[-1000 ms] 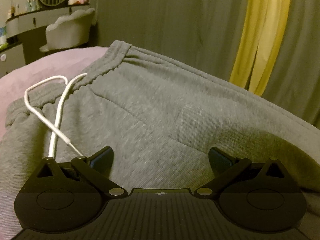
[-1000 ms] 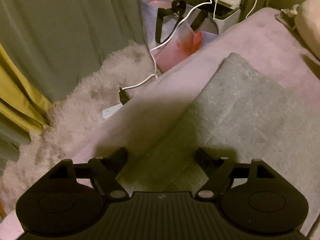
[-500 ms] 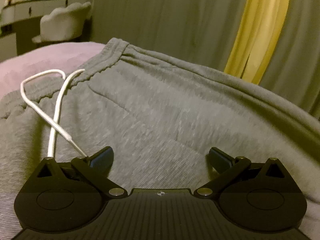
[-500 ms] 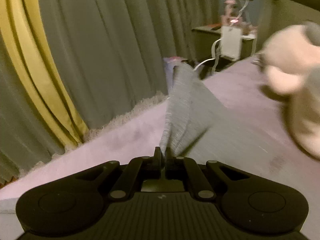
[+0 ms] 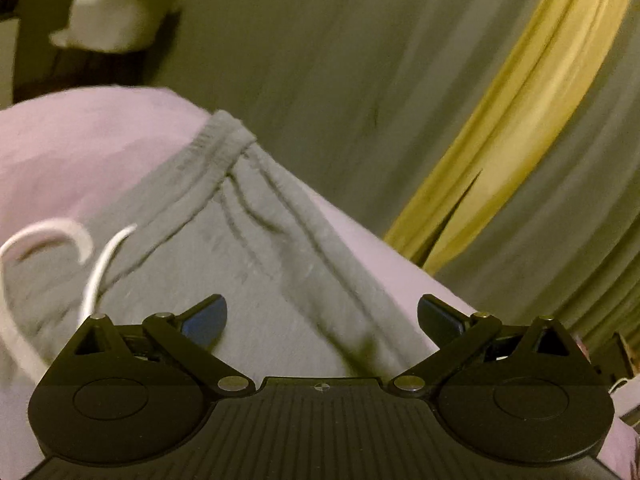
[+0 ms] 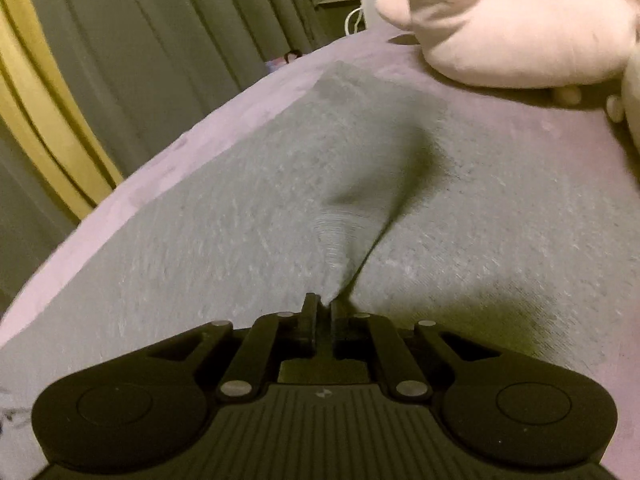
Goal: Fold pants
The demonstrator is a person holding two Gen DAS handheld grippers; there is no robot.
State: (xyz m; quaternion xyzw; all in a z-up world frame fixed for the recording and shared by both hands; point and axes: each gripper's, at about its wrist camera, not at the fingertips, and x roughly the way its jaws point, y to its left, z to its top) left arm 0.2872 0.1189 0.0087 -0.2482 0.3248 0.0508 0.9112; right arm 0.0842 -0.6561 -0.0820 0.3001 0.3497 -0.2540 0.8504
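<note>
Grey sweatpants (image 5: 256,280) lie on a pink bed (image 5: 92,152). In the left wrist view the ribbed waistband (image 5: 212,152) points away and a white drawstring (image 5: 92,276) loops at the left. My left gripper (image 5: 322,316) is open and empty, low over the cloth near the waistband. In the right wrist view the pants (image 6: 224,240) spread across the bed. My right gripper (image 6: 323,306) is shut on a pinched ridge of the pants cloth, which rises toward its jaws.
Grey curtains (image 5: 340,60) with a yellow strip (image 5: 516,128) hang past the bed edge. A white chair (image 5: 120,12) stands at the far left. A cream plush toy (image 6: 516,24) lies on the bed beyond the pants. The bed edge (image 6: 132,188) runs along the left.
My right gripper closed on the pants cloth, lifted it, and now holds it low over the spread pants. My left gripper moved toward the waistband and stayed open.
</note>
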